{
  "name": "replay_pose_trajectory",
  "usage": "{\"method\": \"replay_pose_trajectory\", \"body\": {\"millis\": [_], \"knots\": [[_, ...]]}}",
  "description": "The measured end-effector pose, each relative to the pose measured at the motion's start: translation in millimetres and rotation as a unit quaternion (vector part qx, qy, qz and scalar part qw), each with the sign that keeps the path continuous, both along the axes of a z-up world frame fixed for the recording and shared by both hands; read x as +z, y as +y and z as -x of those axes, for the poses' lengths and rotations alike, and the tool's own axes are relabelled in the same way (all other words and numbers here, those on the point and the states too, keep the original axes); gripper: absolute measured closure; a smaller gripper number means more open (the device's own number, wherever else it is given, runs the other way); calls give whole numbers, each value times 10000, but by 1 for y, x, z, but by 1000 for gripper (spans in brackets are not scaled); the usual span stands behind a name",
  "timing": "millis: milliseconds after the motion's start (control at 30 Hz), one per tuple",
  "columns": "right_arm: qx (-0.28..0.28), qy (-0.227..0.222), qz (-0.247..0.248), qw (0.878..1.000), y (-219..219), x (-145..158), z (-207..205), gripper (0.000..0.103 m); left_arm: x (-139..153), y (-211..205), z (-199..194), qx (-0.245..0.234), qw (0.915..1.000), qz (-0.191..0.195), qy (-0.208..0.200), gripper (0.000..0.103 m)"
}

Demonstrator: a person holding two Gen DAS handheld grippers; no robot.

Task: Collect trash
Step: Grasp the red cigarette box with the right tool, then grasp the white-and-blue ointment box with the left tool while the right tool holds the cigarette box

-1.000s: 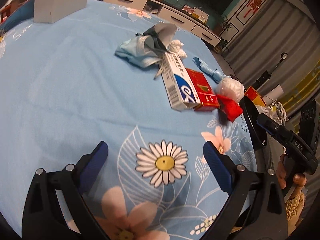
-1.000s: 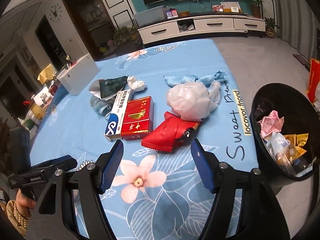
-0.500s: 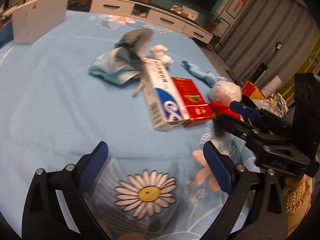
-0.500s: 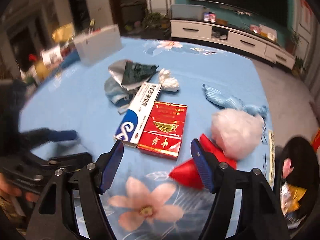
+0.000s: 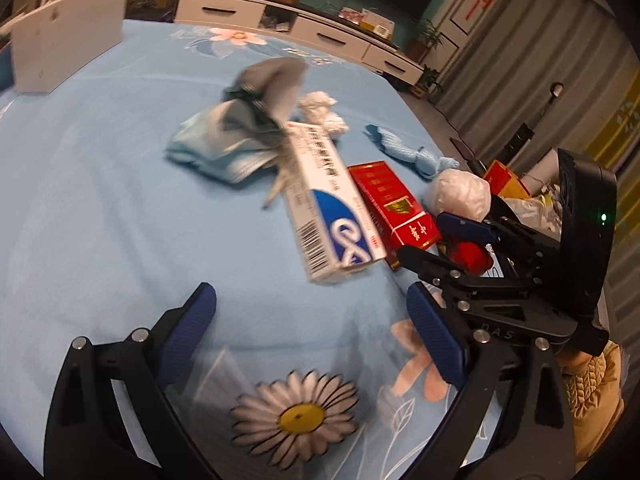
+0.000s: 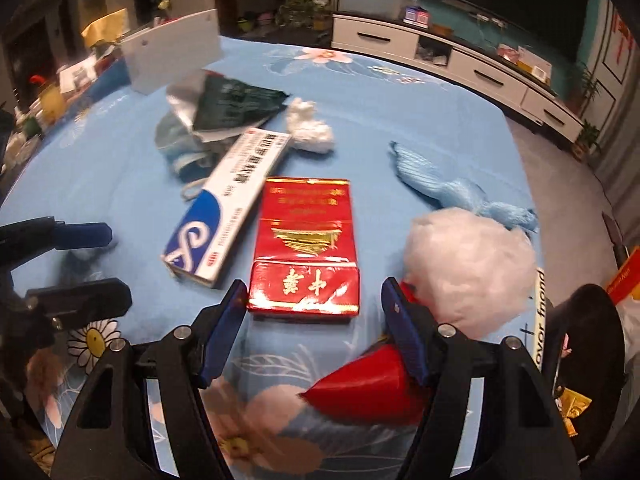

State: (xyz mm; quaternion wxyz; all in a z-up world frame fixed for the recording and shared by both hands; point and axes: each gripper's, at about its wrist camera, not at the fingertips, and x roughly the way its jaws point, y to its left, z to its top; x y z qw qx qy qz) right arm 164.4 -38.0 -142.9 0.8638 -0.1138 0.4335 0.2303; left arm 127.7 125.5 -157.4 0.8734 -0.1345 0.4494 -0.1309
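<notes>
Now the red cigarette pack (image 6: 306,246) lay flat on the blue floral counter (image 6: 100,168), just beyond the right hand-held gripper (image 6: 310,300), whose wide, empty jaws had swung from the red wrapper (image 6: 360,384) to frame it; likely the next pick. Beside it, the left hand-held gripper (image 5: 310,320) hovered wide and empty

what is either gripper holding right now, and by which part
Nothing is held. The left gripper is open over bare cloth, and the right gripper is open just short of the red pack, not touching it.

left gripper (image 5: 310,334) open (empty), right gripper (image 6: 314,328) open
</notes>
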Motion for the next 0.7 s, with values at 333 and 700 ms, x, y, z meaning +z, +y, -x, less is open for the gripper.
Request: {"method": "replay_pose_trajectory", "body": {"millis": [333,700], "knots": [[235,-250,-57,9994,7,-4,-3,47,2,-15,-13,-66,10000,-22,-62,7],[-564,-890,-1631,9810,-72,56,23,47,-6,-36,-38,-1,9996,-299,-14,17]]}}
